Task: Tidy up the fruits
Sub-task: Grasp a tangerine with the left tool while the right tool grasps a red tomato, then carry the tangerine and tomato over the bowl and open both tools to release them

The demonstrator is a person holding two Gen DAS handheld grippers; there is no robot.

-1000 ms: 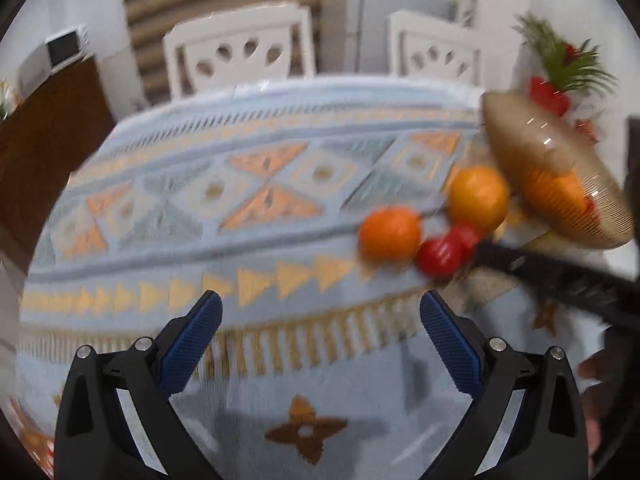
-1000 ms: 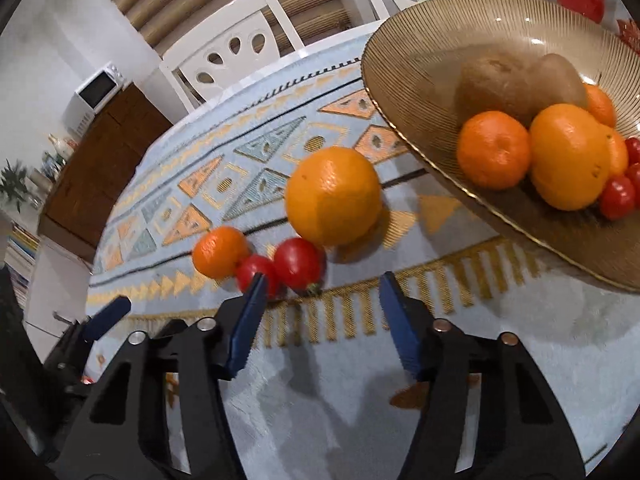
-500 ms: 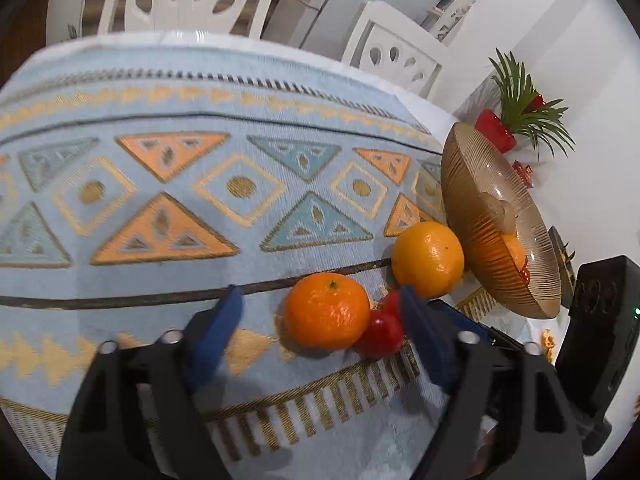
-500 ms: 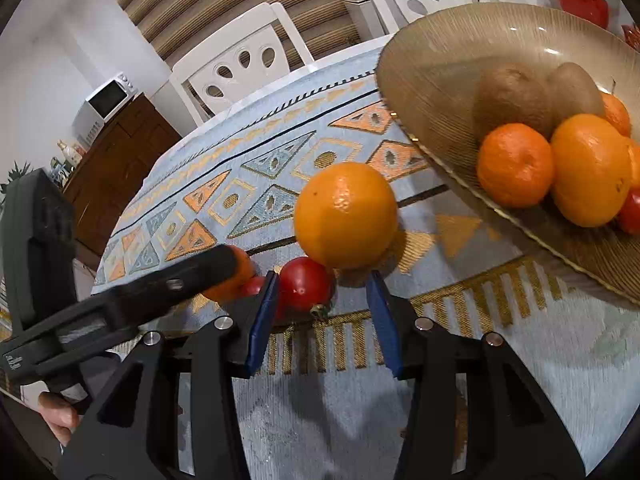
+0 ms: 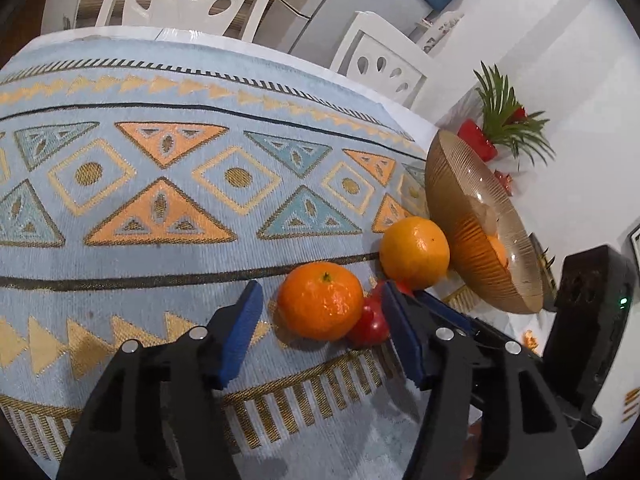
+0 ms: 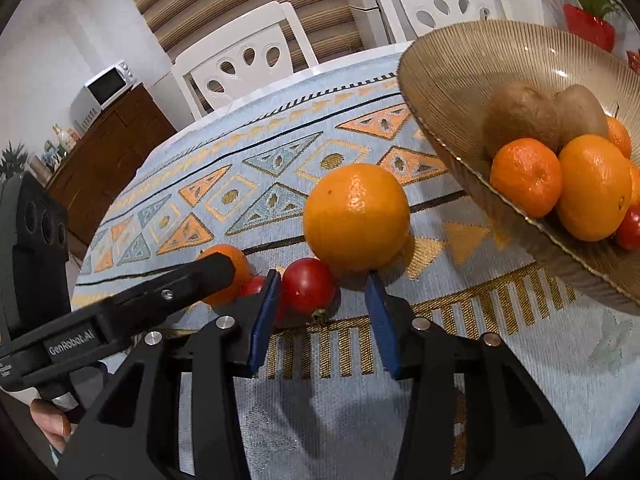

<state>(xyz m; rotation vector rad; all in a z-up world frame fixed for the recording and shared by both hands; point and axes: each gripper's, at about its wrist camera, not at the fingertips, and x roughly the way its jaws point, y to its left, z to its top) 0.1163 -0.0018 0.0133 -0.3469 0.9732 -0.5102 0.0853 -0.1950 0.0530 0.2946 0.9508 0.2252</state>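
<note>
Mandarin (image 5: pixel 320 306) sits between closing left jaws, tomato (image 6: pixel 309 285) between closing right jaws — seemingly neither gripped.

Your left gripper's black finger (image 6: pixel 132 312) hides most of the small orange mandarin (image 6: pixel 232 268); the ribbed amber glass bowl (image 6: pixel 440 92) runs off the right edge.

Between the blue-padded black left tongs (image 5: pixel 322 316) sits an orange mandarin (image 5: pixel 320 306) beside a red tomato (image 5: pixel 370 322), on a pale blue tablecloth (image 5: pixel 200 184) patterned with orange and teal triangles.
</note>
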